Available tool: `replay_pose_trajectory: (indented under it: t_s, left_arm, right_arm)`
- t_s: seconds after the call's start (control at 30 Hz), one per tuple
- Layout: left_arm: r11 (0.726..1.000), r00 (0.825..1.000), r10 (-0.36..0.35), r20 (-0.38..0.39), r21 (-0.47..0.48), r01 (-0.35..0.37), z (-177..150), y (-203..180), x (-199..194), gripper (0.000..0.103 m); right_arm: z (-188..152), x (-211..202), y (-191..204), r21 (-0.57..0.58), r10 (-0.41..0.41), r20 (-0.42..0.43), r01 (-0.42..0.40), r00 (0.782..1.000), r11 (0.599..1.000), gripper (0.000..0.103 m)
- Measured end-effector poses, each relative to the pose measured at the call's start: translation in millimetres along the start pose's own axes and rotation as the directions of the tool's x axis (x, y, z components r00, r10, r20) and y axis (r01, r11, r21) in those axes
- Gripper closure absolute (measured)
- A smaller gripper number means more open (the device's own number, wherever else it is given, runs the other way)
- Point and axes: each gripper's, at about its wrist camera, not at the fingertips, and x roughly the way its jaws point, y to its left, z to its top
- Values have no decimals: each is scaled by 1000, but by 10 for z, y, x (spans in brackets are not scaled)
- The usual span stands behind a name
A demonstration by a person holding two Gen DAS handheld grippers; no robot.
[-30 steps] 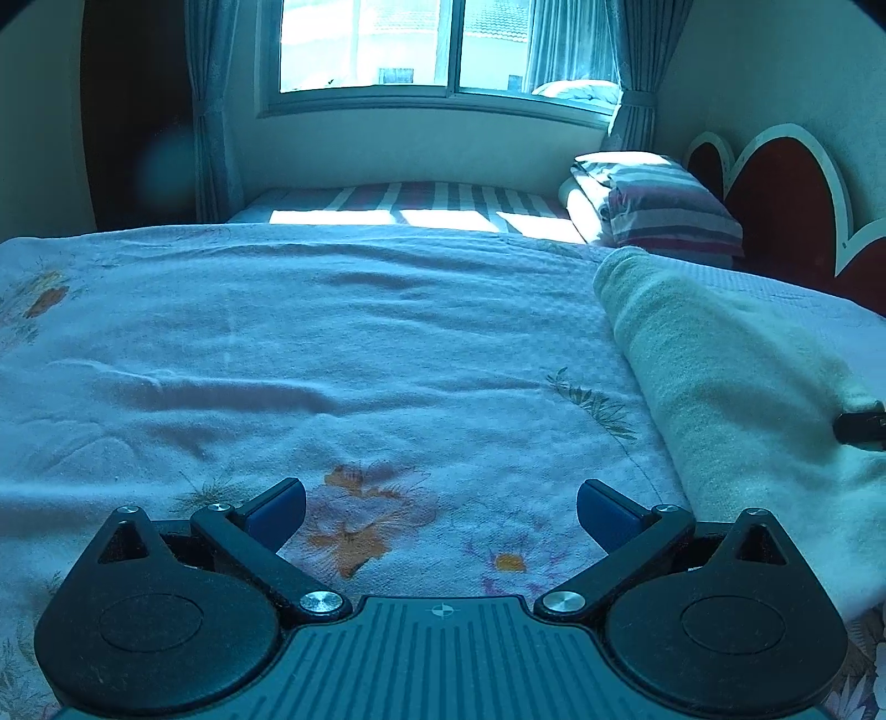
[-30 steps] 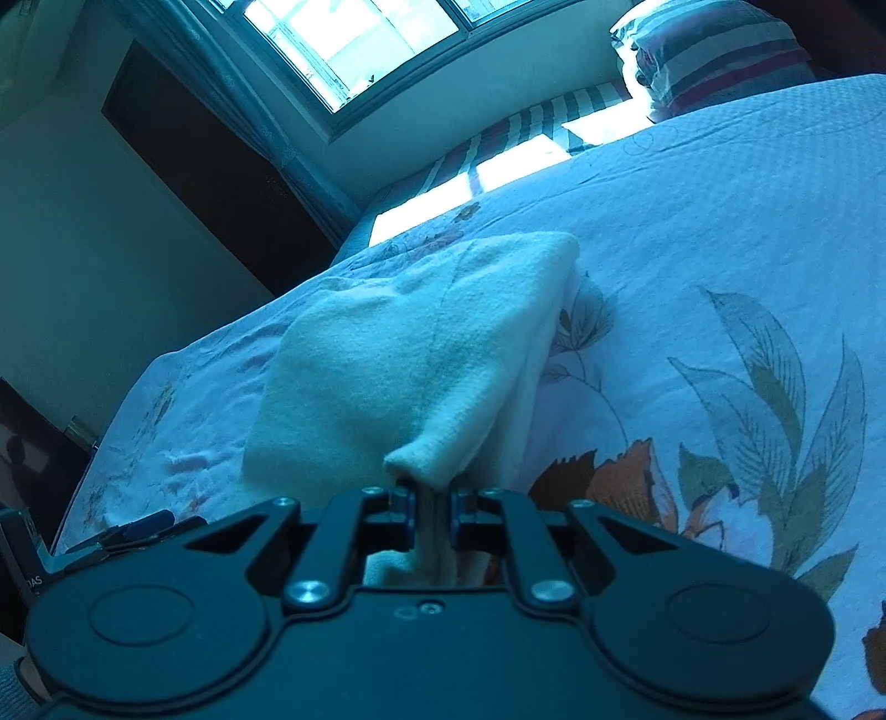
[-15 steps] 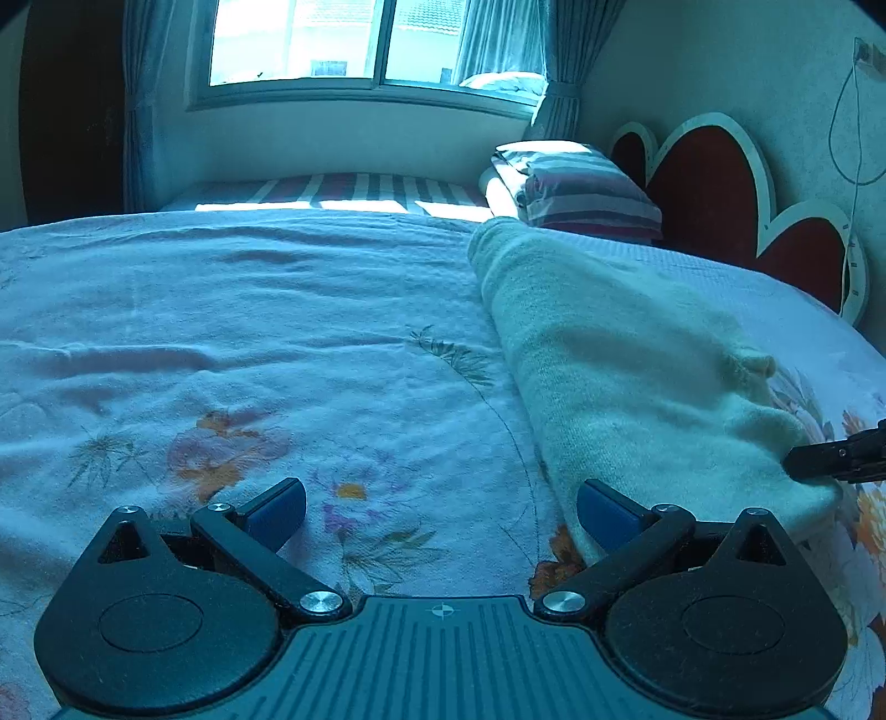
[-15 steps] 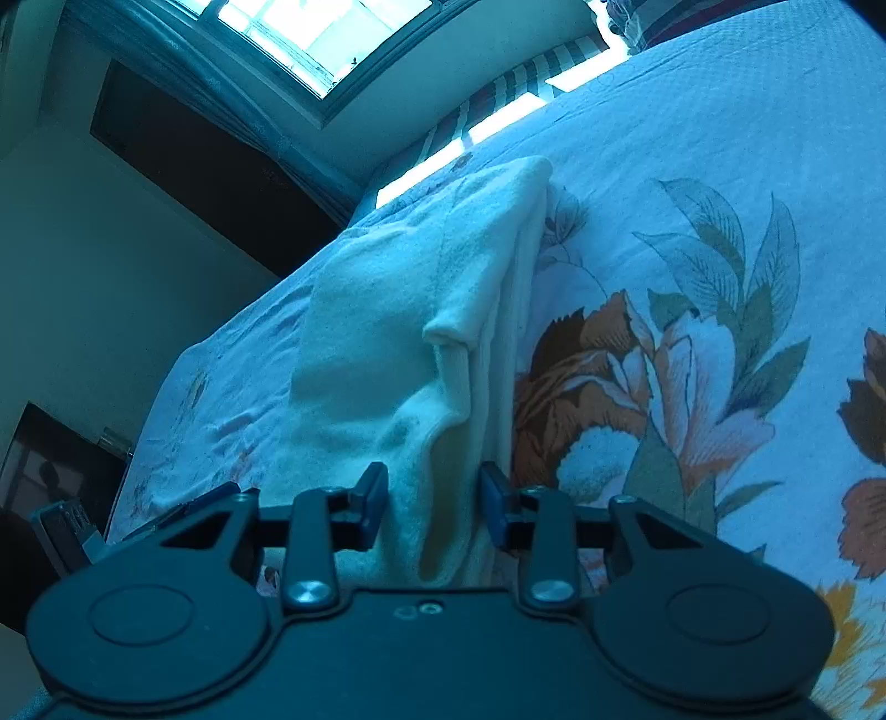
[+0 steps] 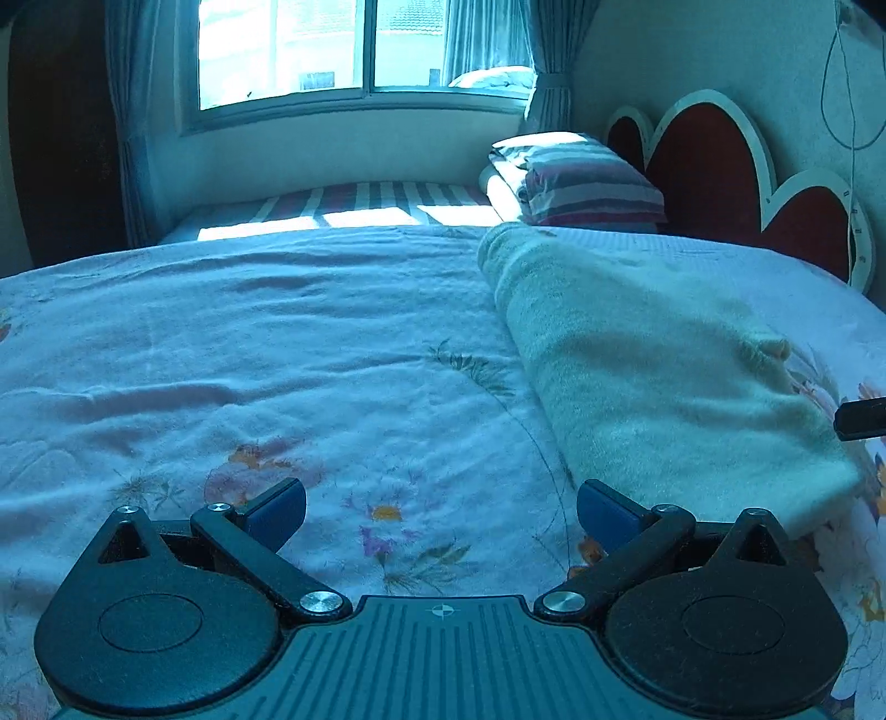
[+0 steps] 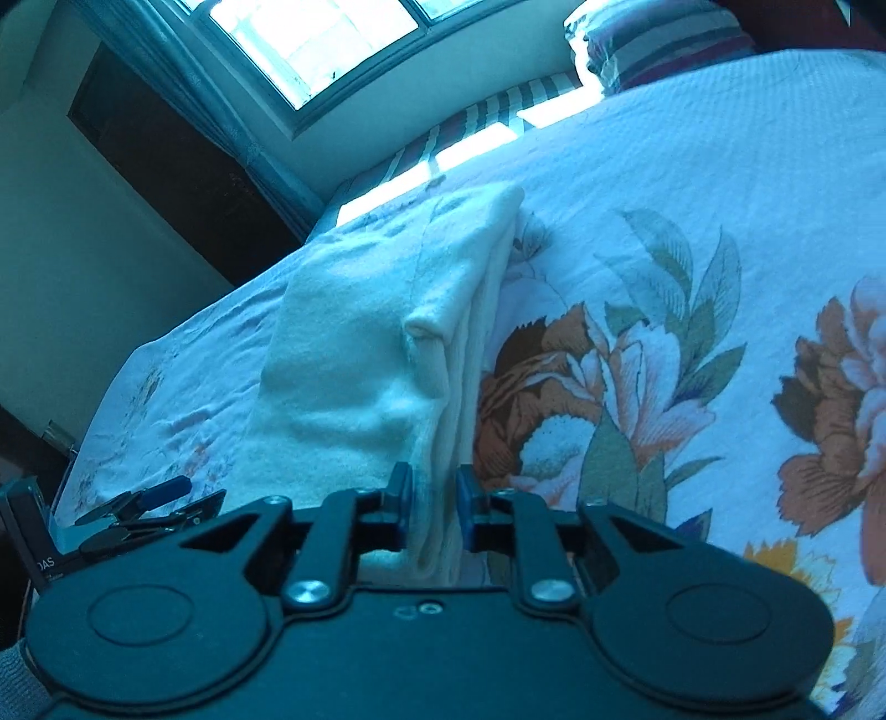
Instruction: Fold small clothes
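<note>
Left wrist view: the left gripper [image 5: 441,512] is seen low over the bed, its blue-padded jaws spread wide with nothing between them. Beneath it lies the pale floral bedspread [image 5: 249,343], wrinkled and printed with faded flowers. A folded cream knitted garment [image 5: 653,365] lies on the bedspread towards the bed's right side, running from near the right jaw back towards the headboard end. The near corner of the garment sits just beside the right jaw, apart from it. A dark fingertip of the right gripper [image 5: 861,419] is seen at the garment's right edge. Beyond the bedspread, a striped folded quilt [image 5: 587,185] is stacked at the far edge, next to a red scalloped headboard [image 5: 714,166]. A sunlit window [image 5: 360,50] with curtains fills the far wall.

Right wrist view: the right gripper [image 6: 434,501] has a hanging fold of the cream garment [image 6: 387,343] between its jaws, which have just been opening; a narrow gap shows on either side of the cloth, so it is no longer pinched. The rest of the garment rests flat on the bedspread [image 6: 692,194], beside large orange printed flowers. The left gripper [image 6: 155,498] is seen at the lower left, near the bed's edge. The view of the garment's near end is blocked by the gripper's own body.
</note>
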Motion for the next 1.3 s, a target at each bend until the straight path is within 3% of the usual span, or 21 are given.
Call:
replay_pose_trajectory:
  t_s: [0.07,0.2,0.3,0.53,0.77,0.83,0.93,1.03,1.1,1.13,1.23,1.3]
  left_arm:
    - [1000,1000,-8,5,18,8,106,-12,36,0]
    - [998,999,-51,-2,29,51,281,-56,148,0]
    - [997,998,-69,1,45,69,380,-117,216,0]
    - [998,998,-64,9,25,64,519,-167,353,0]
    - [998,995,-69,-69,-19,68,479,-162,753,0]
    - [996,996,-81,-28,-49,80,553,-130,719,0]
    - [993,997,-73,29,-87,75,731,-116,775,0]
    - [992,996,-82,-16,-101,80,904,-150,1069,0]
    - [990,992,-105,-72,-103,97,911,-177,1292,0]
    - [988,992,-110,-64,-112,102,907,-175,1322,0]
    - [992,995,-90,-42,-91,86,991,-218,1278,0]
    - [993,998,-66,10,-102,67,1070,-201,1226,0]
  right_arm:
    - [52,-75,84,-26,-24,33,25,999,999,83]
    - [150,-66,258,-55,-108,103,114,989,992,64]
    - [246,46,310,-68,-156,130,166,979,984,64]
    - [508,356,269,-85,-165,147,179,975,980,64]
    - [564,755,96,-145,-193,76,203,978,968,66]
    - [574,737,79,-151,-175,76,185,982,971,66]
    - [691,636,145,-173,-139,151,164,979,971,65]
    - [893,718,106,-169,-139,171,168,975,971,65]
    - [971,901,58,-180,-168,117,187,979,966,67]
    - [983,1005,9,-178,-187,76,197,980,964,66]
    - [1002,1015,-98,-154,-162,65,170,985,973,63]
    - [1033,949,-68,-171,-153,86,166,984,971,68]
